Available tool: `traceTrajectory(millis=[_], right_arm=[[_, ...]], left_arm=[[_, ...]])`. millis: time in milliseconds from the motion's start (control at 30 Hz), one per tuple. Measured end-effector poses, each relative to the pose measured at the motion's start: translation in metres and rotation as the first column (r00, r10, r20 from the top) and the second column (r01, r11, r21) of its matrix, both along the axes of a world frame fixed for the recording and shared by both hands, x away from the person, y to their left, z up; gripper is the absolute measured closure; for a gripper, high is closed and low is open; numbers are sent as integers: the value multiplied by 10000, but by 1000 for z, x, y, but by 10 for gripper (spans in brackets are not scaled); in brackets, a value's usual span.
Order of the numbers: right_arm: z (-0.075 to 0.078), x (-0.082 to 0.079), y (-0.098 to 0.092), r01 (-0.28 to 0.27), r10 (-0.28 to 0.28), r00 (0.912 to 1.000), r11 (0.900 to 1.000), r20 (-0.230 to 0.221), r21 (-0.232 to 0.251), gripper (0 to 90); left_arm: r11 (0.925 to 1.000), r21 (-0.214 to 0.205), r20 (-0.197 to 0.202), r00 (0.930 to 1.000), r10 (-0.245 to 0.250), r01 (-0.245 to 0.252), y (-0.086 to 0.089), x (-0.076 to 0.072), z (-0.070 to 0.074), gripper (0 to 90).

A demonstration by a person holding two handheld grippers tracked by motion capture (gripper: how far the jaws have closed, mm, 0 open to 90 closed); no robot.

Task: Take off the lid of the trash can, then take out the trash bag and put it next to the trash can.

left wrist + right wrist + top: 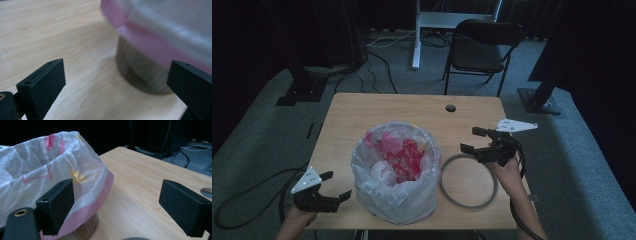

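A small bin lined with a clear plastic bag [396, 172] stands on the wooden table [362, 115], with red and white crumpled scraps inside. The bag [37, 170] has a pink band at its lower edge and hangs over the bin's wooden side [140, 72]. A grey ring [468, 181] lies flat on the table right of the bin. My left gripper [333, 186] hovers open at the table's front left, close to the bin [117, 82]. My right gripper [473, 139] is open above the ring's far edge, facing the bag [117, 202]. Nothing sits between either pair of jaws.
A round cable hole [450, 107] sits near the table's far edge. A dark chair [482, 47] and a white desk leg [416, 35] stand on the carpet beyond. Cables [247, 200] trail on the floor at the left.
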State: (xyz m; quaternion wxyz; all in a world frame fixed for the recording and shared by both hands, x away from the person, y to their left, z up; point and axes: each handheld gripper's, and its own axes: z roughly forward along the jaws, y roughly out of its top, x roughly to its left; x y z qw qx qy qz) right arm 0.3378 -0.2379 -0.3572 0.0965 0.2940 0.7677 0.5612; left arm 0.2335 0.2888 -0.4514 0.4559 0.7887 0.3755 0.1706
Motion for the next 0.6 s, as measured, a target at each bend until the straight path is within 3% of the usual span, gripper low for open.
traceTrajectory(millis=[133,233,333,433,500,600], right_arm=[[10,-3,16,-164,171,9994,9996,315,-226,118],[16,1,25,-708,707,9975,9973,45,218,135],[24,6,34,-843,846,9964,9953,-50,477,162],[32,10,44,-796,799,9968,9961,-55,387,193],[37,14,51,-954,958,9954,9947,-87,372,191],[43,19,62,-1170,1172,9929,9931,-228,66,119]], left_arm=[[9986,-134,100,9986,-520,521,-9,-6,11,19],[9956,57,122,9955,-935,934,-18,-9,14,19],[9931,99,175,9930,-1170,1169,-26,-11,17,18],[9908,22,166,9906,-1356,1356,-29,-13,21,18],[9869,-263,-19,9872,-1596,1595,-28,-14,24,18],[9854,-418,-200,9859,-1662,1652,-28,-16,28,18]])
